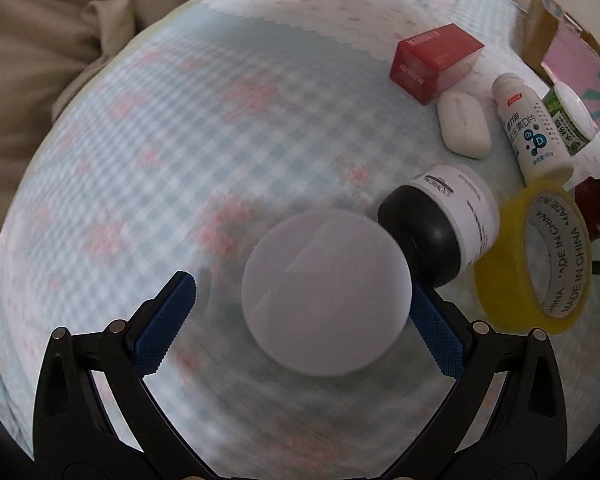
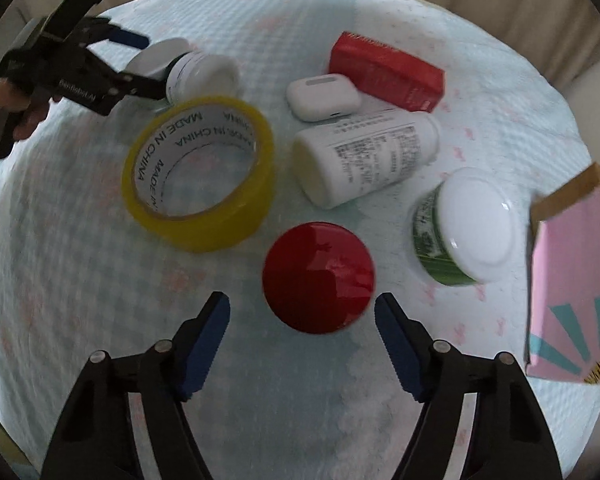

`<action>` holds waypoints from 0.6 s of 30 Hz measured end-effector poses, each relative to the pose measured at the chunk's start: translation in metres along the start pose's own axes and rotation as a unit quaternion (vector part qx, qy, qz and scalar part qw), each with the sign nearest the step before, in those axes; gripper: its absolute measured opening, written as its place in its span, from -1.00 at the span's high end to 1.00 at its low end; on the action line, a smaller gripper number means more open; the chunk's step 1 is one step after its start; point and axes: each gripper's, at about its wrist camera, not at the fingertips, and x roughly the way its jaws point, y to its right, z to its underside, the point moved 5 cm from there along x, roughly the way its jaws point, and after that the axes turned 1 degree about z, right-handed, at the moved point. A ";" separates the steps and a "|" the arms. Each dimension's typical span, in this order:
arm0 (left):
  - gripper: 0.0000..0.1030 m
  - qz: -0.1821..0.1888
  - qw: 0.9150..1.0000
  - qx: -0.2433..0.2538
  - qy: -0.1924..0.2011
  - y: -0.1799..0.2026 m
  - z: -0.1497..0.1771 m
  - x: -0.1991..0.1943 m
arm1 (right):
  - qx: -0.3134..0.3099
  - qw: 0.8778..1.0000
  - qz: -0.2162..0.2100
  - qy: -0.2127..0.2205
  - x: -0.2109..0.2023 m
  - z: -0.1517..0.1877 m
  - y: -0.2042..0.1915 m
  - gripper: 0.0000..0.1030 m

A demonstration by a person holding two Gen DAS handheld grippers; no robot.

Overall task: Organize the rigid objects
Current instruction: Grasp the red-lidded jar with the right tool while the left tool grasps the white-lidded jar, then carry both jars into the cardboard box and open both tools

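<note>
Right gripper (image 2: pixel 302 312) jaws were seen part open, astride the round red glossy lid (image 2: pixel 318 278), untouched. Left gripper (image 1: pixel 300 300) jaws gaped around a white round lid (image 1: pixel 327 291); yellow tape roll (image 2: pixel 199 172) at ten o'clock.

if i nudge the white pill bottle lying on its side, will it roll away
Probably. The white pill bottle is round and lies flat on the tablecloth, so a sideways push should roll it. The earbud case close beside it might stop it. Its smooth plastic may be slippery.

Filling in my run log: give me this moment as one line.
left gripper: open, around white lid | right gripper: open, behind red lid | tape roll: flat on cloth
</note>
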 end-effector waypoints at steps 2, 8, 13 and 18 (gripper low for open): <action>-0.83 0.011 1.000 -0.002 0.002 -0.002 -0.003 -0.001 | -0.005 1.000 0.011 -0.004 0.004 -0.001 0.002 -0.25; -0.32 0.048 0.999 -0.004 -0.014 0.005 -0.005 0.008 | 0.007 1.000 0.000 -0.009 0.013 -0.006 0.007 -0.06; -0.32 0.035 0.999 -0.015 -0.004 0.008 -0.002 0.007 | 0.023 1.000 -0.008 -0.006 0.015 -0.011 0.018 0.03; -0.31 0.024 0.999 -0.029 -0.008 0.007 0.003 -0.001 | 0.031 0.999 -0.004 -0.004 0.011 -0.007 0.016 0.03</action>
